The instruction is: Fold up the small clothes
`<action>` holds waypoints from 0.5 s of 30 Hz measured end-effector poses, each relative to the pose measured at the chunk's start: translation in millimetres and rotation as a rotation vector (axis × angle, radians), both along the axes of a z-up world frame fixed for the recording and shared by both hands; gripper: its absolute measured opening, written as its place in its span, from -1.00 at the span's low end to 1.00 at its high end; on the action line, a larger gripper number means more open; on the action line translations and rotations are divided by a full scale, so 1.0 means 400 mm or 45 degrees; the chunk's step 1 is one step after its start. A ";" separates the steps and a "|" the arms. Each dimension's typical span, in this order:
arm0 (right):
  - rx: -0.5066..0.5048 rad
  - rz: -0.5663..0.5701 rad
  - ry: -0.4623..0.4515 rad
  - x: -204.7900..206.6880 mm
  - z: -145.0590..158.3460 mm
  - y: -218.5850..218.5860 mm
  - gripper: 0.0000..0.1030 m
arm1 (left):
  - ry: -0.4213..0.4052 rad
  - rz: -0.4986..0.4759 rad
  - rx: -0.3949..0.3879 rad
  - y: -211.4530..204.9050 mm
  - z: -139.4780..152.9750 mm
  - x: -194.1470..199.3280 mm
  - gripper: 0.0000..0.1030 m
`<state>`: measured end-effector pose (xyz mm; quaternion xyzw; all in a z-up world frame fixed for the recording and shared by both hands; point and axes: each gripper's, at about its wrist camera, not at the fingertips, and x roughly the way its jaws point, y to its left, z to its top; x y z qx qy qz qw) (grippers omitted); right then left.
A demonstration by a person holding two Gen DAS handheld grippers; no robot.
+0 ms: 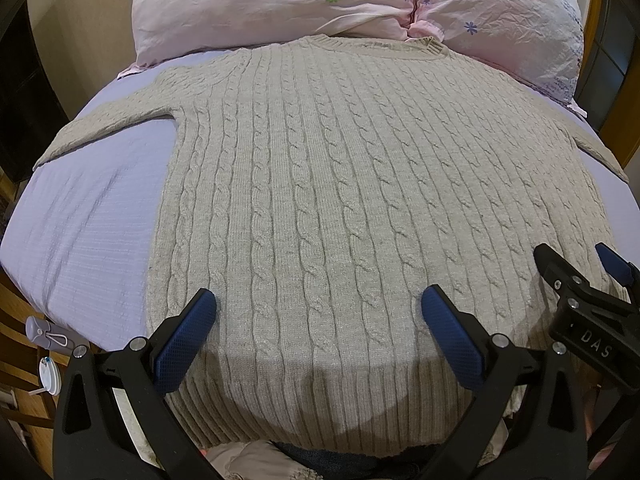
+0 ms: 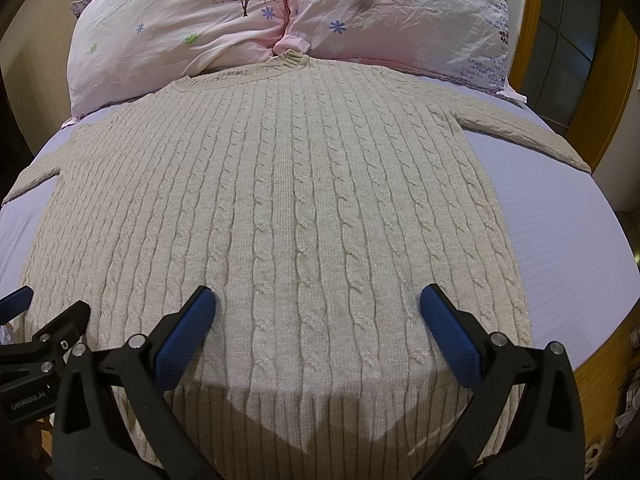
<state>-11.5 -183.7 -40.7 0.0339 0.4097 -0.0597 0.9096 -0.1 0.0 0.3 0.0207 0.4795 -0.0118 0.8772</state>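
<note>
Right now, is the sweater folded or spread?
Spread flat: the sweater lies face-up on the bed, both sleeves out, no fold visible.

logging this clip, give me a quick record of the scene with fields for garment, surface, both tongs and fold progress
garment: beige cable-knit sweater, spread flat, neckline toward the pillows
sleeves: left sleeve and right sleeve both stretched outward
surface: lavender bedsheet
left tongs: open, above the hem, holding nothing
right tongs: open, above the hem, holding nothing
fold progress: no fold made yet
</note>
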 end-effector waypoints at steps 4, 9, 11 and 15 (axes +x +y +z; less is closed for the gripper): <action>-0.002 0.012 0.003 -0.001 0.008 -0.004 0.96 | 0.019 -0.009 0.003 0.009 0.002 0.006 0.97; -0.014 0.125 -0.075 -0.001 0.010 -0.014 0.96 | 0.026 -0.049 -0.002 0.009 0.002 0.023 0.97; 0.007 0.191 -0.091 0.008 0.023 -0.046 0.96 | 0.025 -0.076 -0.029 0.009 0.013 0.045 0.97; 0.182 -0.130 -0.253 0.025 0.140 -0.324 0.96 | -0.025 -0.096 -0.240 0.072 0.041 0.056 0.97</action>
